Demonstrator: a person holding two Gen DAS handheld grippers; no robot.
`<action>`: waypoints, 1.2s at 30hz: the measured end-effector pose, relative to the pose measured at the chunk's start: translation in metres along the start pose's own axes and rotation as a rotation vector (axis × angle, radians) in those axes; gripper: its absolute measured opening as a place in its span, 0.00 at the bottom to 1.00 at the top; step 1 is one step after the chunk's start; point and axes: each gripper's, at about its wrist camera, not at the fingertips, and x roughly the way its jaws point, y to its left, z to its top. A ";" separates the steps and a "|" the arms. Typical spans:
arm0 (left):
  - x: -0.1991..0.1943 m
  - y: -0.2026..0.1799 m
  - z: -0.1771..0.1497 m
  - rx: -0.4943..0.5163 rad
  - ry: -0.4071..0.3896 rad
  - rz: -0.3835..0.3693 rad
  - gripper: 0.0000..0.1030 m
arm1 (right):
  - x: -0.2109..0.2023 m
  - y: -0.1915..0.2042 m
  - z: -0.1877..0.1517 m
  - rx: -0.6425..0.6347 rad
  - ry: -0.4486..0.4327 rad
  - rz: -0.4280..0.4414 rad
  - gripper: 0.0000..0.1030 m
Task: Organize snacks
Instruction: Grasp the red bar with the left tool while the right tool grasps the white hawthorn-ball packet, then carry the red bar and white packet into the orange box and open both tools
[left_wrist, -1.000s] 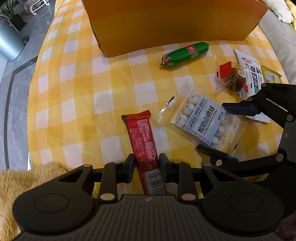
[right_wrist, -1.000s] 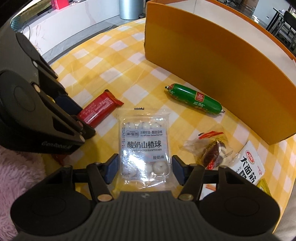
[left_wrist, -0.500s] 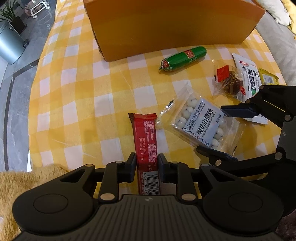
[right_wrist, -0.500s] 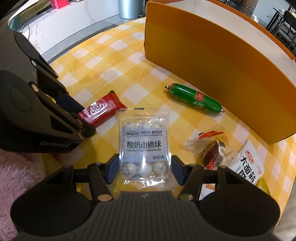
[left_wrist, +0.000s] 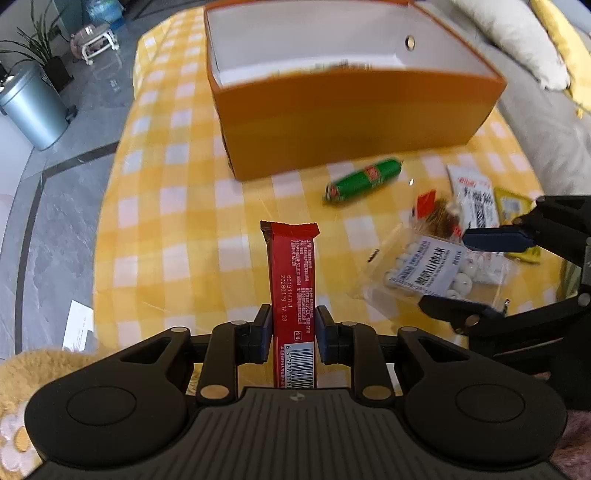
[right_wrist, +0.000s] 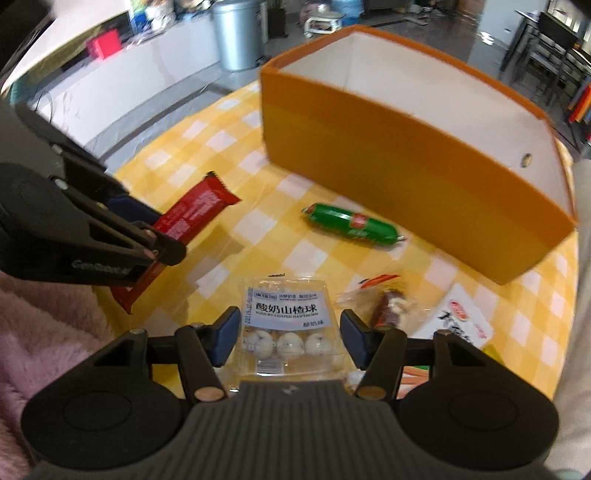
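My left gripper (left_wrist: 292, 332) is shut on a red snack bar (left_wrist: 291, 273) and holds it lifted above the yellow checked tablecloth (left_wrist: 177, 229); the bar also shows in the right wrist view (right_wrist: 192, 210). My right gripper (right_wrist: 288, 334) grips a clear pack of white yogurt hawthorn balls (right_wrist: 284, 317) by its sides, raised off the cloth; the pack also shows in the left wrist view (left_wrist: 432, 269). The open orange box (left_wrist: 351, 92) stands at the far side, its white inside visible.
A green sausage (left_wrist: 364, 181) lies before the box. A small clear-wrapped brown snack (right_wrist: 388, 306), a white noodle-snack packet (right_wrist: 461, 321) and a yellow sachet (left_wrist: 513, 203) lie at the right. A grey bin (left_wrist: 29, 107) stands on the floor left.
Both grippers have risen, lifting the red bar and the hawthorn ball pack off the cloth. The inside of the box has come into view.
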 end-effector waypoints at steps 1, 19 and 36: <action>-0.005 0.000 0.001 -0.003 -0.012 -0.003 0.25 | -0.006 -0.003 0.000 0.020 -0.011 0.000 0.55; -0.065 -0.011 0.041 0.054 -0.161 -0.034 0.25 | -0.097 -0.037 0.012 0.206 -0.220 -0.109 0.54; -0.059 -0.019 0.161 0.151 -0.193 0.024 0.26 | -0.113 -0.115 0.096 0.221 -0.352 -0.199 0.54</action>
